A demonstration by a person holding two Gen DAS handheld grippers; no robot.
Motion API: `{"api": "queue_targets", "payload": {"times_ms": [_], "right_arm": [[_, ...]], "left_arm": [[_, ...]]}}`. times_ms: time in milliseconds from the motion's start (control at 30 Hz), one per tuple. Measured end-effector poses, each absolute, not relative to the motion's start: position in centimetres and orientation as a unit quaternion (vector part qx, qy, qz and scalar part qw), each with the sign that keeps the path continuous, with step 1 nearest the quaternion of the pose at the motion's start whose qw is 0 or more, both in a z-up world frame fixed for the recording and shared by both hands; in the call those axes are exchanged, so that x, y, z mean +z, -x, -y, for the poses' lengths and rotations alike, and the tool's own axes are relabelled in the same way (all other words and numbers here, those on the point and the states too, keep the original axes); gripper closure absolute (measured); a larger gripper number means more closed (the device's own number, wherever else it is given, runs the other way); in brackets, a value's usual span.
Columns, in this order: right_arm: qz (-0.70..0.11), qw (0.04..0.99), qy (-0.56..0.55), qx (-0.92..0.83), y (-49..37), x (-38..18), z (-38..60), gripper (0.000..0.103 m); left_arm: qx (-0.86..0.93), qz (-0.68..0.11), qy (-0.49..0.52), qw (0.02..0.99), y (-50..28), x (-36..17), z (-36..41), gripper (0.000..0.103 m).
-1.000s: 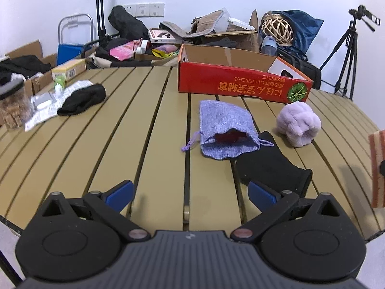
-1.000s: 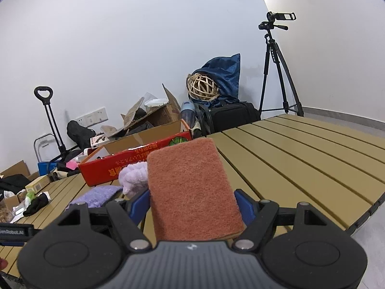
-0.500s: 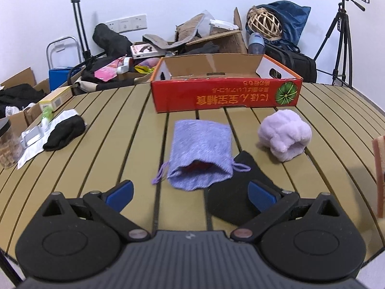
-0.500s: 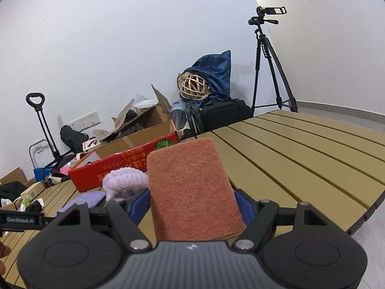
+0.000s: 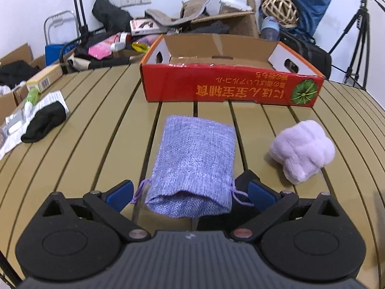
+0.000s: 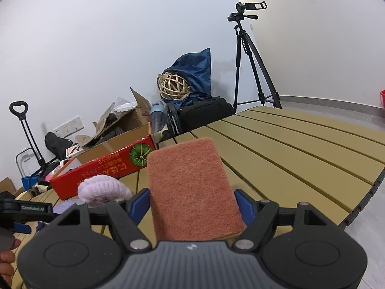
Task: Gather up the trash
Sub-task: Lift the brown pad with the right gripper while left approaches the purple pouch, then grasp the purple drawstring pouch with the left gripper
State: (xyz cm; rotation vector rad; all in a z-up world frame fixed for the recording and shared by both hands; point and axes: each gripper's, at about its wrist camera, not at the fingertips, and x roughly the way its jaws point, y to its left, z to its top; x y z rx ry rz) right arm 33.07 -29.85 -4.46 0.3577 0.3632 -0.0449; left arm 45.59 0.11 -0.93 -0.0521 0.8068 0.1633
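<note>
Lilac woven drawstring pouch (image 5: 192, 166) lies flat on slatted tan table (image 5: 96, 125), its open mouth between the spread blue pads of left gripper (image 5: 190, 192), not yet pinched. Looks light, limp, likely to sag; best gripped across the mouth hem. Right gripper (image 6: 192, 202) clamps a stiff, rust-red scouring pad (image 6: 192, 187), held clear of the table.

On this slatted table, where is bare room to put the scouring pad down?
Bare slats lie between the black cloth bundle and the purple burlap pouch, and across the table's right side toward the tripod. It is crowded around the pouch, the fluffy lilac bundle and the red cardboard box.
</note>
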Motion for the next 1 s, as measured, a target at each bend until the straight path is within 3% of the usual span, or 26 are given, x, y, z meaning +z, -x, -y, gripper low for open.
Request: {"api": "queue_targets", "payload": {"times_ms": [233,400,633,700,800,1000], "right_arm": [[-0.179,0.967,-0.178,-0.026,-33.2,-4.5,29.8,0.029],[-0.179,0.967,-0.178,-0.024,-33.3,-4.5,29.7,0.029],[-0.181,0.967,-0.177,-0.021,-33.2,-4.6,29.7,0.029],[-0.182,0.967,-0.177,-0.021,-33.2,-4.6,29.7,0.029],[-0.183,0.967,-0.179,-0.019,-33.2,-4.6,29.8,0.029],[-0.184,0.966,-0.179,-0.012,-33.2,-4.6,29.8,0.029]], "left_arm": [[0.08,-0.402,0.05,0.911,-46.8,-1.6,-1.1,0.002],[0.064,-0.406,0.075,0.909,-46.8,-1.7,-1.9,0.021],[0.055,-0.398,0.085,0.912,-46.2,-1.4,-2.5,0.039],[0.054,-0.396,0.081,0.913,-46.1,-1.2,-2.6,0.055],[0.052,-0.389,0.073,0.917,-45.8,-0.9,-2.6,0.068],[0.049,-0.373,0.05,0.925,-44.7,0.0,-2.0,0.075]]}}
